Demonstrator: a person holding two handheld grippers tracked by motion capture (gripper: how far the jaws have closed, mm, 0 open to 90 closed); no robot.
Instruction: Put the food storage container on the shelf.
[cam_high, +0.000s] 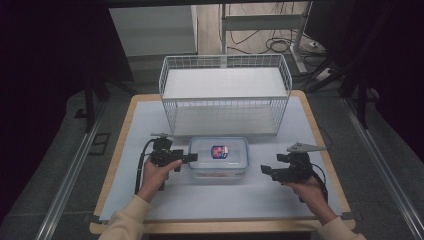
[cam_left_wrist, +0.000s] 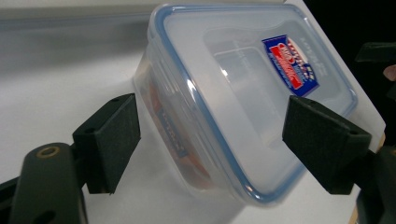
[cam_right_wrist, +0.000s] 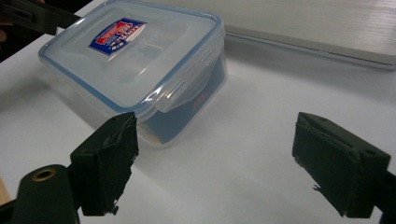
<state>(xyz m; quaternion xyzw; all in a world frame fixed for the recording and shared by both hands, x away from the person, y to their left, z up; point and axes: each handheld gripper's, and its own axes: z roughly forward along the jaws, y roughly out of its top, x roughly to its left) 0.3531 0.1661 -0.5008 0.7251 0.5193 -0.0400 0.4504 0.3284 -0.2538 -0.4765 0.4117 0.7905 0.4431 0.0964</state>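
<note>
Both grippers low at the near side of the desk (cam_high: 150, 200), fingers spread wide, nothing gripped. Left gripper (cam_high: 190, 158) right at the left end of the clip-lock food container (cam_high: 218, 157), fingers (cam_left_wrist: 109, 140) straddling that end, no clear contact. Right gripper (cam_high: 265, 170) just off the right end, latch flap (cam_right_wrist: 175, 95) ahead of its open fingers (cam_right_wrist: 105, 163). Container flat on the desk mid-way, lid (cam_left_wrist: 261, 88) on, sticker up, something reddish inside. Wire basket (cam_high: 225, 95) behind it, nothing inside. Looks like approach only: grasp, any unlatching or transfer to basket all pending.
</note>
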